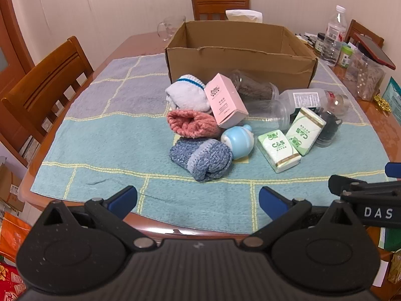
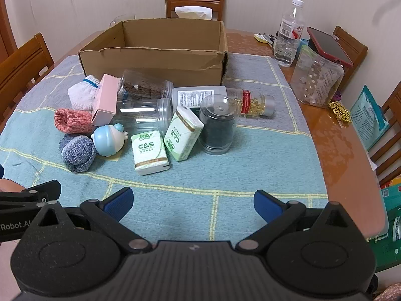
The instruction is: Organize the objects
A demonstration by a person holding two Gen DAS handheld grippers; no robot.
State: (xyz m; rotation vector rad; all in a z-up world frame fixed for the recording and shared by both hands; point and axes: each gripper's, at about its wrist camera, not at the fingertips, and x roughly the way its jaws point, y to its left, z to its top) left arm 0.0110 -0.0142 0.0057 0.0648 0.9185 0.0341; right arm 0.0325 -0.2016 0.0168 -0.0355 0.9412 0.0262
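An empty cardboard box [image 1: 240, 60] [image 2: 155, 57] stands at the back of a checked cloth. In front of it lies a heap: white [image 1: 186, 95], pink [image 1: 193, 123] and blue [image 1: 200, 159] rolled socks, a pink carton [image 1: 225, 100], a pale blue toy [image 1: 238, 140], two green-and-white tissue packs [image 2: 149, 151] [image 2: 183, 133], clear jars [image 2: 145, 87], a dark jar [image 2: 218, 125], a white bottle [image 2: 198, 96] and a capsule bottle [image 2: 253, 101]. My left gripper [image 1: 198, 202] hovers open near the table's front edge, short of the blue sock. My right gripper [image 2: 193, 204] is open beside it, empty.
Wooden chairs [image 1: 47, 82] [image 2: 195, 2] surround the table. On the right side stand a water bottle [image 2: 288, 35], a clear container with a red phone [image 2: 325, 47] on top, and packets [image 2: 368, 118]. A tissue box [image 2: 193, 12] and a glass mug [image 1: 168, 27] sit behind the cardboard box.
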